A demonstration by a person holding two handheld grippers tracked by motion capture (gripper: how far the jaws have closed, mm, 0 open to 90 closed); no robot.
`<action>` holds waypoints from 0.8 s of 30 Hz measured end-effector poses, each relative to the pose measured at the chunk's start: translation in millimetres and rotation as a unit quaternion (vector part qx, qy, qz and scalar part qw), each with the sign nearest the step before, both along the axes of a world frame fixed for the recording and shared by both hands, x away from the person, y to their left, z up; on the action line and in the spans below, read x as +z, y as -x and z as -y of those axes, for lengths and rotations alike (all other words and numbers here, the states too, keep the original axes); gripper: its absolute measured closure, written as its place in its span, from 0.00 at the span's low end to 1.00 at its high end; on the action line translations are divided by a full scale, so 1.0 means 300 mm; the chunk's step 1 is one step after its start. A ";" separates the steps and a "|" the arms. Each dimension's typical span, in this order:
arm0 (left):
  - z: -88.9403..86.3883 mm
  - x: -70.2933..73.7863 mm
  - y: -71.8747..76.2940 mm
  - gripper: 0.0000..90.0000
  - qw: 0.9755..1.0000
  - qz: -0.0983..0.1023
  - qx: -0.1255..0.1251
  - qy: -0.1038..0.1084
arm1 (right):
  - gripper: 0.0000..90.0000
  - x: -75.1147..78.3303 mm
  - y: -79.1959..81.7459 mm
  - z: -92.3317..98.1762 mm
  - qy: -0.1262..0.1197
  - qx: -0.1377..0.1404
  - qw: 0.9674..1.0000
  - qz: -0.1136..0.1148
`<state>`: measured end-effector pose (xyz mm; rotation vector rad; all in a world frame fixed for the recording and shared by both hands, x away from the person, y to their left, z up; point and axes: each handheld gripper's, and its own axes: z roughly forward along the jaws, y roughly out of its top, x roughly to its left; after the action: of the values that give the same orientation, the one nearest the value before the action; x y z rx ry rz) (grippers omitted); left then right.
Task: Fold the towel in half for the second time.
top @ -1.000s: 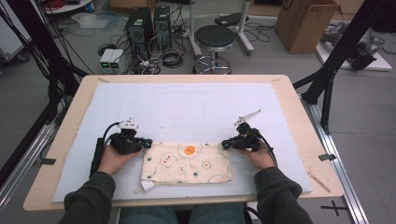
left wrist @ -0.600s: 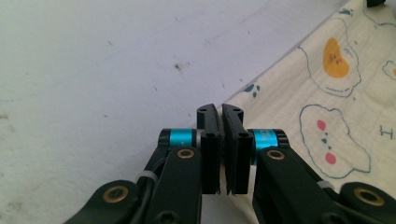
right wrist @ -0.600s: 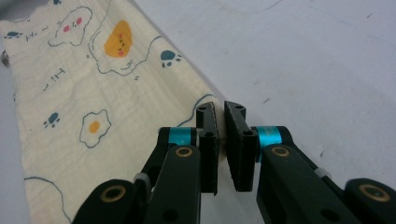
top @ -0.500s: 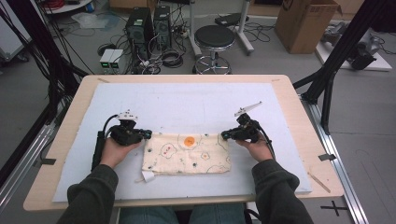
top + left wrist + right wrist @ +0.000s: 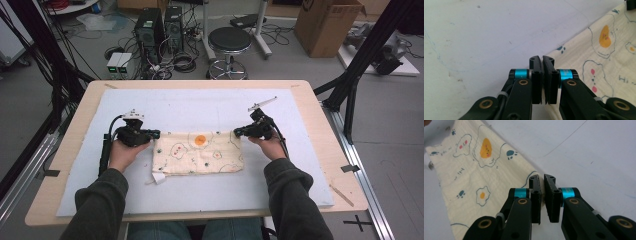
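Cream printed cloth (image 5: 198, 153), folded into a flat strip, lies on the white mat (image 5: 200, 107) near the person's edge of the table (image 5: 320, 130). The left gripper (image 5: 155, 134) is clamped on the cloth's far left corner, jaws nearly together. The right gripper (image 5: 237, 132) pinches the far right corner likewise. Each corner sits between closed pads in the gripper views.

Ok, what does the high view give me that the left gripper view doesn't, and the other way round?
High view: the whole cream printed cloth folded on the pale blue table mat, with the left hand-held gripper and right hand-held gripper at its far corners, plus the person's dark sleeves. Left gripper view: the black jaws pressed together on the cloth's corner, and the print up close. Both share the cloth, its orange blob and the mat.
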<state>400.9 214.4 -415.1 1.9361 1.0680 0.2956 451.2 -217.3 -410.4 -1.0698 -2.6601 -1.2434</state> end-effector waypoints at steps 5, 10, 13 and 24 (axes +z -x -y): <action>-0.004 0.018 -0.030 0.95 1.000 0.011 0.010 0.014 | 0.94 0.016 -0.025 0.011 -0.029 -0.015 0.999 0.012; 0.014 -0.003 -0.044 0.95 1.000 0.011 0.013 0.012 | 0.94 -0.011 -0.047 0.015 -0.025 -0.035 0.999 0.016; 0.019 -0.009 -0.046 0.95 1.000 0.011 0.013 0.005 | 0.94 -0.022 -0.052 0.019 -0.033 -0.039 0.999 0.009; -0.001 -0.025 -0.028 0.95 1.000 0.018 0.017 0.017 | 0.94 -0.031 -0.040 0.014 -0.059 -0.036 0.998 0.009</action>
<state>409.4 214.6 -422.6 1.8762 1.0766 0.3284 463.3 -221.5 -419.7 -1.1515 -2.5455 -1.4094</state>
